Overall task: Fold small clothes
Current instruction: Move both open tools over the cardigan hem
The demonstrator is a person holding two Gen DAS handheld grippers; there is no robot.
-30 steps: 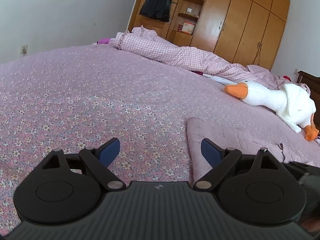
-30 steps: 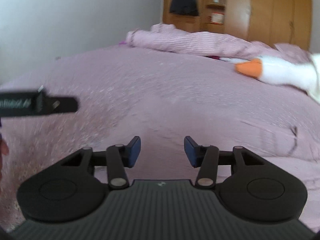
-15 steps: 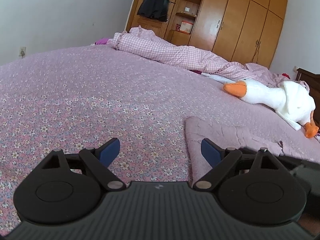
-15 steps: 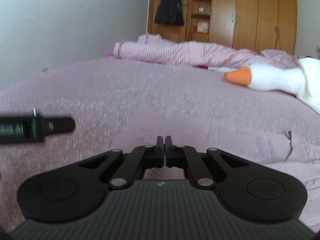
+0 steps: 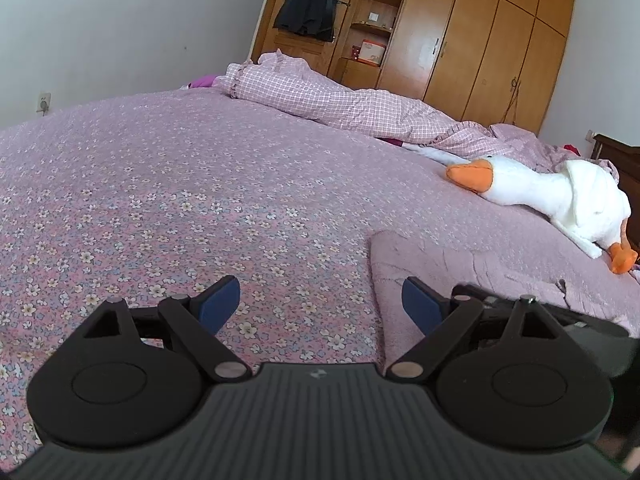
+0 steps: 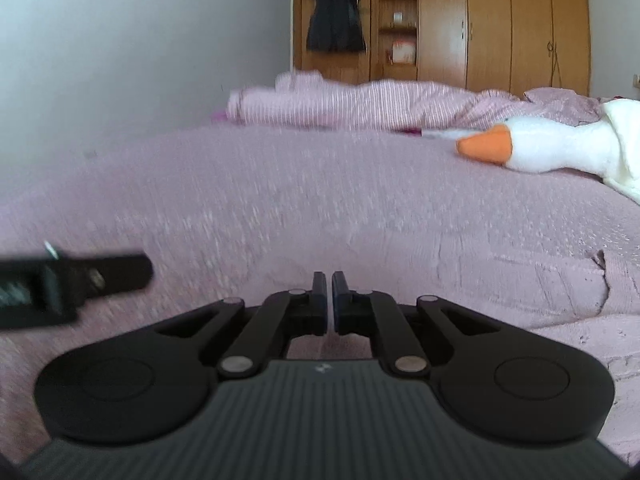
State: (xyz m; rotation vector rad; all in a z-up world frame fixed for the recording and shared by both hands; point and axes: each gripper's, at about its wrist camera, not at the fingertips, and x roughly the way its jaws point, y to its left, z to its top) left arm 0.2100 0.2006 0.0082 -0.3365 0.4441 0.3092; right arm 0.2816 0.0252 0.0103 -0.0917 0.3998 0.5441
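- Right gripper went from spread to jaws nearly together; whether it pinches the pink garment below, can't tell.
- Left gripper unchanged, spread wide, empty.
- Garment on bedspread, beside left's right finger.

Walls: pale grey-white wall, a socket low on it.
Furniture: bed under floral pink cover; wooden wardrobe with open shelves.
Light: soft daylight.
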